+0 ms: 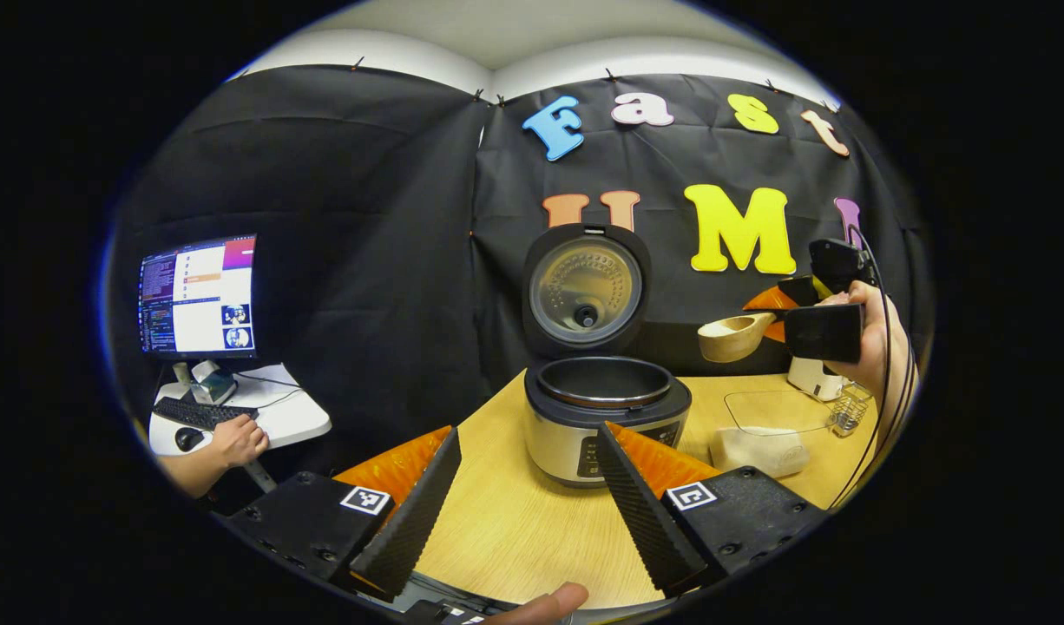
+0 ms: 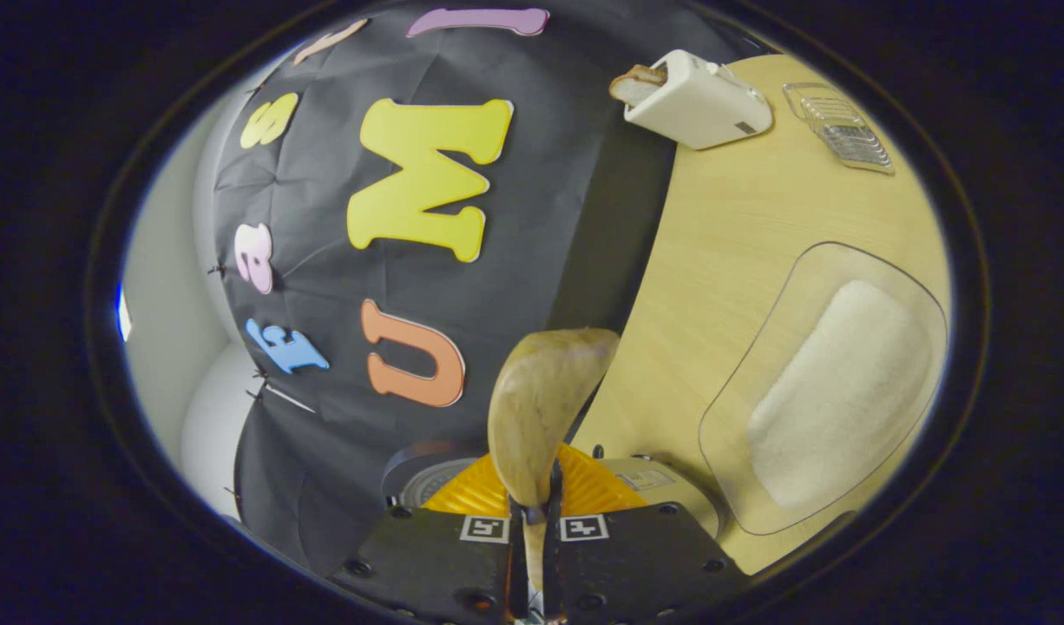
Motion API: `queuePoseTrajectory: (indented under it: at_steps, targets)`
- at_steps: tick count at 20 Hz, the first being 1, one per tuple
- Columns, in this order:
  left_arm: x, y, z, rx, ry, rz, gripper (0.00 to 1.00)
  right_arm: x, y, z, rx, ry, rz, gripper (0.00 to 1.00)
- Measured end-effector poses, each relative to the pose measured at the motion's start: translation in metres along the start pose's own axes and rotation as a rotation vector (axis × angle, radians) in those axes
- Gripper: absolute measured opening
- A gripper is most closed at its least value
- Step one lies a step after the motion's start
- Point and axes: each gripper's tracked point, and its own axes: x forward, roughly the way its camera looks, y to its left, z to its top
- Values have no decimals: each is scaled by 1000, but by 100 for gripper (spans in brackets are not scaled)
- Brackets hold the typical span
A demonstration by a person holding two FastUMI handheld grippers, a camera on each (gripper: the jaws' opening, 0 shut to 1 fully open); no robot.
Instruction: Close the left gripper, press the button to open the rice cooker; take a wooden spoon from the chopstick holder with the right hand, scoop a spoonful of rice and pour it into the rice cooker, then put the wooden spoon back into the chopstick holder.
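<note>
Clamped in the right tool (image 2: 536, 512), wooden spoon (image 2: 541, 417) tilts sideways; left tool (image 1: 523, 495) gapes before rice cooker (image 1: 606, 417).

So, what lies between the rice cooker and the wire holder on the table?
In the left gripper view, a clear tray with white rice lies between the rice cooker and the wire holder.

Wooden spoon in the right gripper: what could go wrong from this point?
The right gripper pinches only the thin handle of the spoon, so the spoon could twist or slip. The spoon is held in the air beside the open cooker, and its bowl could knock the raised lid. Rice may spill onto the table.
</note>
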Motion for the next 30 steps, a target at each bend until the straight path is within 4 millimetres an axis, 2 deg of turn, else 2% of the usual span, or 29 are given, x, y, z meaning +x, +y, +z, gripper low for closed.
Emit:
queuePoseTrajectory:
  at_steps: [2, 8, 12, 17, 21, 27, 30]
  targets:
    - [-1, 6, 2, -4, -8, 12, 99, 12, 5, -9, -23, 5, -3, 7]
    - [-1, 20, 0, -37, 3, 56, 100, 59, 9, -61, -113, 72, -41, 7]
    - [4, 12, -3, -19, 12, 35, 99, 82, 12, -89, -257, 94, -55, 7]
    - [7, 12, -9, 12, 30, 44, 100, 88, 38, -106, -521, 59, -49, 6]
    - [6, 17, -3, 6, 7, 50, 100, 87, 58, -113, -703, 22, -34, 6]
    - [7, 19, -6, 4, 12, 43, 99, 94, 60, -115, -912, 4, -54, 6]
    - [8, 17, -9, 4, 22, 34, 99, 96, 70, -116, -1061, -16, -31, 6]
